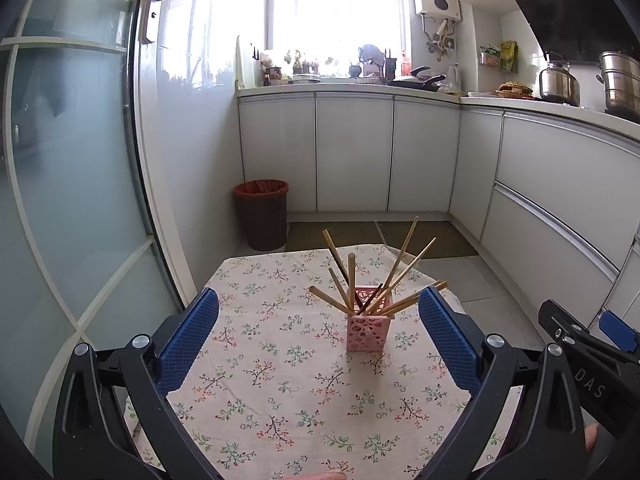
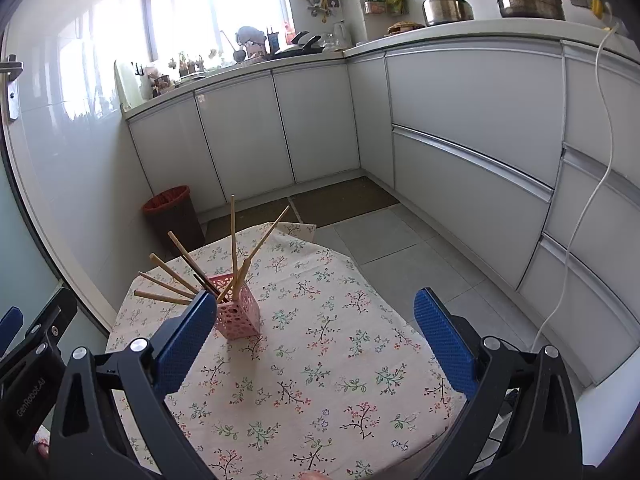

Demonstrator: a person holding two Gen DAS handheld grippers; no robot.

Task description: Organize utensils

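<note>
A pink perforated holder (image 1: 367,330) stands upright on the floral tablecloth (image 1: 280,380), with several wooden chopsticks (image 1: 352,280) fanned out of its top. My left gripper (image 1: 320,312) is open and empty, held back from the holder, which sits between its blue pads. In the right wrist view the holder (image 2: 240,316) and its chopsticks (image 2: 233,240) stand just beyond the left pad. My right gripper (image 2: 316,312) is open and empty over the cloth (image 2: 340,360). The right gripper also shows at the right edge of the left wrist view (image 1: 592,340).
A small table under the cloth stands in a kitchen. A brown bin with a red liner (image 1: 262,214) is on the floor beyond it. White cabinets (image 1: 352,152) run along the back and right. A glass door (image 1: 72,200) is at the left. A white cable (image 2: 588,200) hangs at the right.
</note>
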